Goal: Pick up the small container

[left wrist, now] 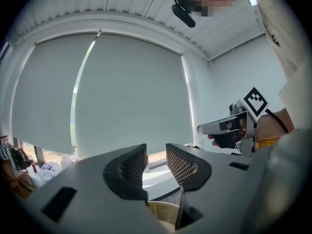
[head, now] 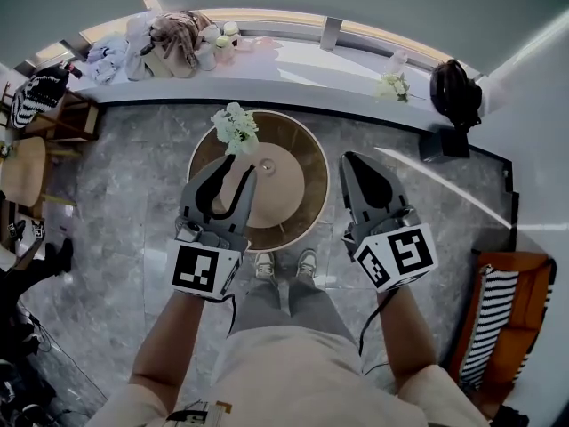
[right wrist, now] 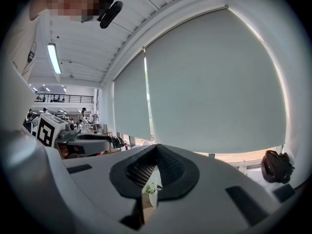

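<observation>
Grey marble floor fills the head view, with a long white window ledge curving across 12 o'clock, cluttered with clothes and bags at its 11 o'clock end. A black bag sits at 2 o'clock, and a striped chair stands at 4 o'clock. At the centre is a round wooden table.

The left gripper reaches over the table's 9 o'clock side. The left gripper view shows its jaws a little apart, with nothing between the ribbed pads but the pale blind and the ledge beyond. The right gripper hangs over the floor just past the table's 3 o'clock rim. Its jaws meet at the tips and hold nothing.

A vase of white flowers stands at 11 o'clock on the table. The small container rests on the table near its middle, just to 3 o'clock of the left gripper's tips, and neither gripper touches it.
</observation>
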